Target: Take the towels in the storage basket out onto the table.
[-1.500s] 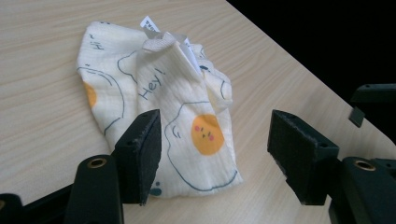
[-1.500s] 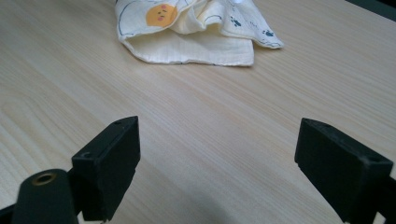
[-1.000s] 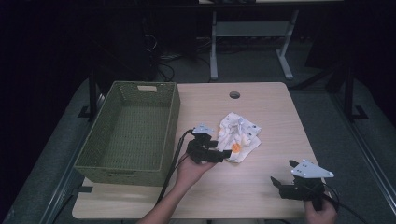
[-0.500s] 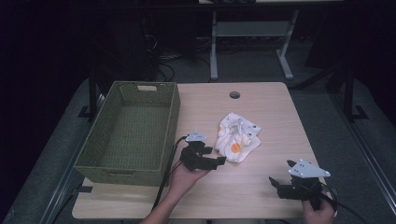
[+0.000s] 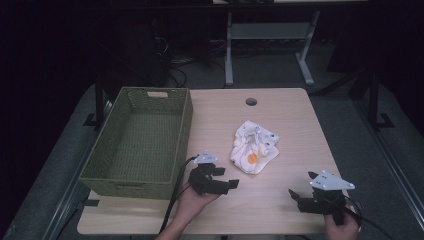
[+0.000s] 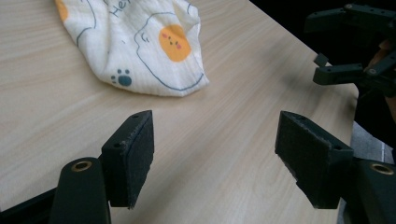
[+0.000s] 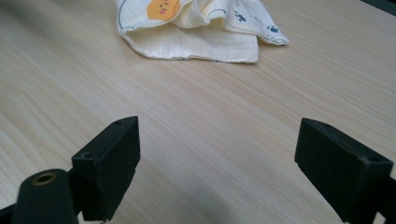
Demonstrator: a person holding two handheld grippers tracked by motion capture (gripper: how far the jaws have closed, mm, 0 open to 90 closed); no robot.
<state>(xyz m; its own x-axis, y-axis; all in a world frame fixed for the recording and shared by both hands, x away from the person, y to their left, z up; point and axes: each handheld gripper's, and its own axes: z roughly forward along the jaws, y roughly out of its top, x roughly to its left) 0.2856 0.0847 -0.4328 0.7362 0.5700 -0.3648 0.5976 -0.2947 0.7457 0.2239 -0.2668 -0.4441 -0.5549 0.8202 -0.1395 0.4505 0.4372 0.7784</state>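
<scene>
A crumpled cloth (image 5: pixel 253 150) lies near the middle of the pale wooden surface (image 5: pixel 290 120) — cream, printed with blue outlines, paw marks and an orange blob. Everything else sits around it.

To the cloth's left stands a green woven basket (image 5: pixel 140 142), well apart from it, with a slot handle in its far wall. Beyond the cloth, toward the far edge, is a round cable hole (image 5: pixel 251 101) in the surface.

The left claw (image 5: pixel 222 181) is near the cloth, on its near-left side, held in a hand (image 5: pixel 192 202) that comes in from the bottom edge. Its jaws stand wide apart with nothing between them; in the left gripper view the left claw (image 6: pixel 212 158) hovers over bare wood, the cloth (image 6: pixel 135 42) just beyond its pads (not touching them).

The right claw (image 5: pixel 296 199) is well apart from the cloth, on its near-right side, close to the near edge. It too gapes wide and grips nothing — the right gripper view shows the right claw (image 7: pixel 217 163) over bare wood, with the cloth (image 7: pixel 201 28) farther off. A grey plate (image 5: pixel 331 180) rides on top of it.
</scene>
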